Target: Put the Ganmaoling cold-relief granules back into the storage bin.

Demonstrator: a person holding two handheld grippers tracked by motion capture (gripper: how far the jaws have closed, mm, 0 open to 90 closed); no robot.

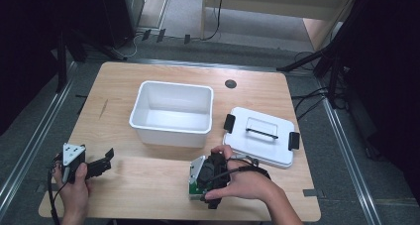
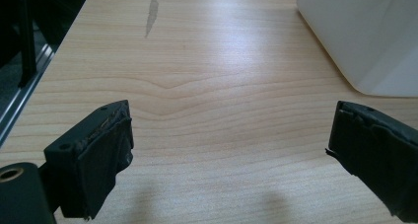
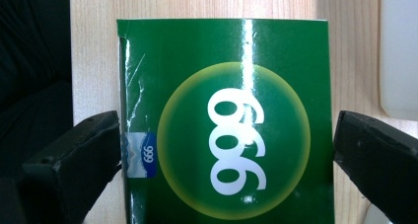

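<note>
Green box sits between the right gripper's jaws at the table's near edge

Green box [image 3: 224, 120], glossy and printed with a white "999" inside a yellow-ringed circle, lies flat on the wooden table [image 1: 148, 185] directly under the right gripper [image 3: 226, 150]. In the right gripper view the jaws straddle the carton across its width: the left jaw meets or nearly meets the carton's edge at a small blue label, while the right jaw stands just beside the opposite edge. Whether the jaws have clamped cannot be told from these pictures. The carton's long axis appears to run along the gripper's line of sight, away from the camera.

In the high view the right hand [image 1: 237, 178] covers most of the box at the near middle of the table, leaving a green and white corner showing. The left gripper [image 1: 94, 165] rests well apart at the near left corner, jaws spread wide over bare wood and holding nothing.

Beyond the box stands an empty white bin [image 1: 171, 113]; its white lid [image 1: 262, 136], with black latches, lies just to the right. The right hand is plainly the nearer, and the bin lies straight ahead of it.
</note>
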